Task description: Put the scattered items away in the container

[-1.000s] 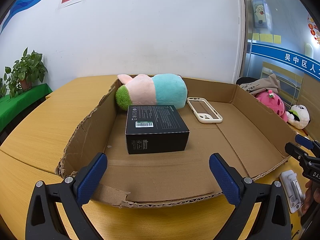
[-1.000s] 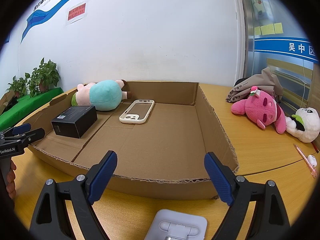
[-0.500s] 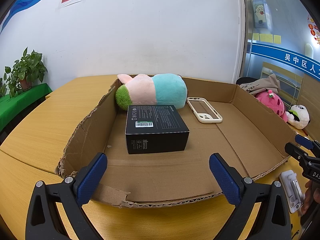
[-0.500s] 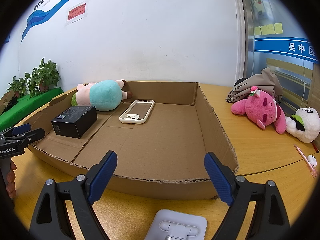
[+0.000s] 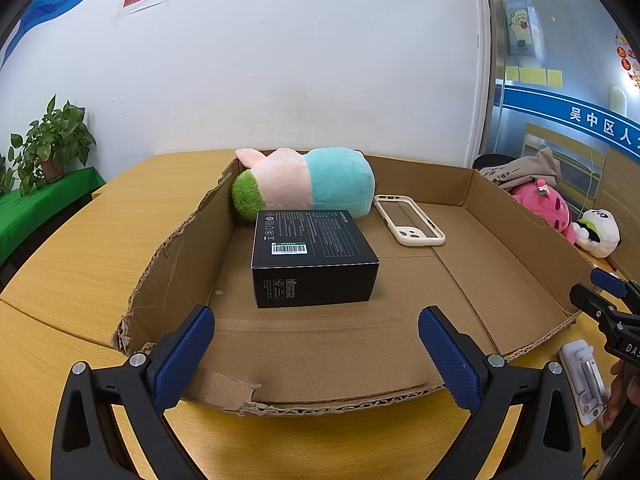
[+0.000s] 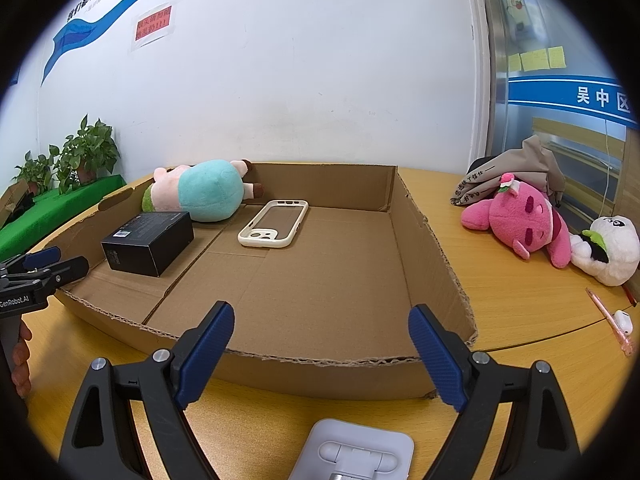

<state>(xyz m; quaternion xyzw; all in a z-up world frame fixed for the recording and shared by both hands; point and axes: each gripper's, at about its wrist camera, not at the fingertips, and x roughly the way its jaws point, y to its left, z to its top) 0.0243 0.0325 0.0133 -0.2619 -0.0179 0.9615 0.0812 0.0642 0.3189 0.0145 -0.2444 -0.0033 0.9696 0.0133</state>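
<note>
Right claw gapes above white stand; cardboard box holds phone case.

A shallow, open brown cardboard box with torn edges is set on the wooden table. Inside it, a pink, teal and green plush toy is laid on its side against the far wall. A black rectangular carton is placed just in front of it, and a cream phone case is laid flat beside them. A white folding phone stand is left outside, near the box's front wall.
</note>
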